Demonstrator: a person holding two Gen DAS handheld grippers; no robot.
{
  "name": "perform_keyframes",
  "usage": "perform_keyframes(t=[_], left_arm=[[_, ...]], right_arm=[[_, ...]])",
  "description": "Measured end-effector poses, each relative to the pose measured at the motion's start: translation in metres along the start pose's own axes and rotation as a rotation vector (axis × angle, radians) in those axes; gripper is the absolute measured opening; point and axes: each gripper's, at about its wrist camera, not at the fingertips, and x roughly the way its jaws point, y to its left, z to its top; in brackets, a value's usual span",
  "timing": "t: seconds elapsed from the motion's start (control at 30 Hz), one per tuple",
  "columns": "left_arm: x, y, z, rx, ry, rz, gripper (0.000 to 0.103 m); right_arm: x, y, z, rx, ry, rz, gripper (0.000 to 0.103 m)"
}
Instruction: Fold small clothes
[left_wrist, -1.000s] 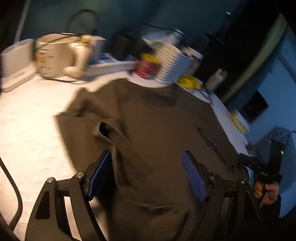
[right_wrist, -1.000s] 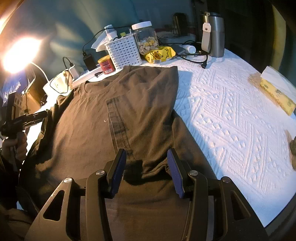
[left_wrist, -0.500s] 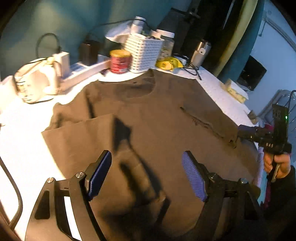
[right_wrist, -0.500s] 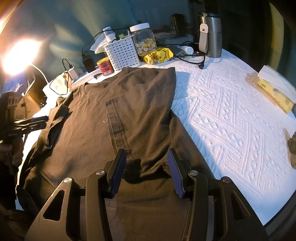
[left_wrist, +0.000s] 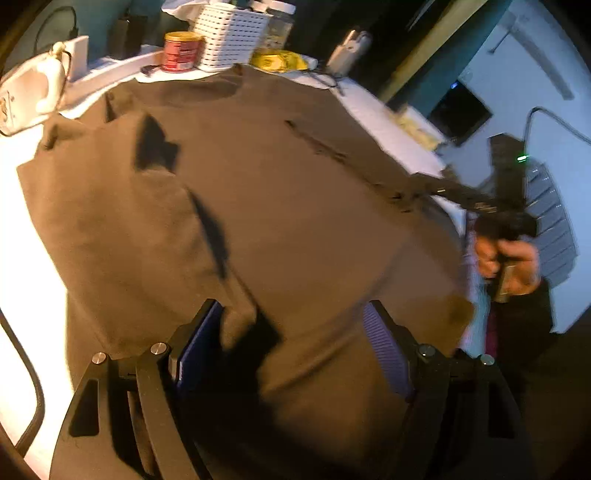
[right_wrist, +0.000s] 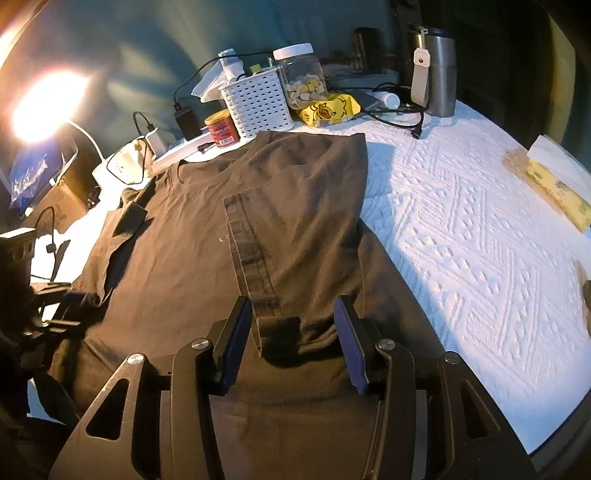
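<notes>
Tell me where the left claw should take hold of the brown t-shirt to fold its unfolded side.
Probably the loose sleeve and the side edge below it, coming in from the table's lamp side. That half of the brown t-shirt lies spread flat, while the opposite side is already folded over, so its free edge is open to the left claw.

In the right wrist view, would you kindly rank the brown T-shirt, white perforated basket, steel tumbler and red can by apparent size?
1. Brown T-shirt
2. White perforated basket
3. Steel tumbler, close to the basket in apparent size, so that order is unsure
4. Red can
</notes>
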Motion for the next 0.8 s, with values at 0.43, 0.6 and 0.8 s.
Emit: perform_keyframes(t=[0.43,0.6,0.8], left_arm=[[-0.057,0.118,0.021,-0.302,-0.200,0.387,0.066],[-0.048,0.139,0.039,-0.334,-0.230,0.376,0.041],[-0.041,0.134,0.051,-0.316,-0.267,0.400,0.002]], right_arm=[[-0.002,0.003,0.005,-0.014,-0.014,0.011,0.049],[-0.003,0.002,0.007,-0.008,-0.014,0.000,0.049],[-0.001,0.001,0.007,-0.005,-0.005,-0.013,0.049]])
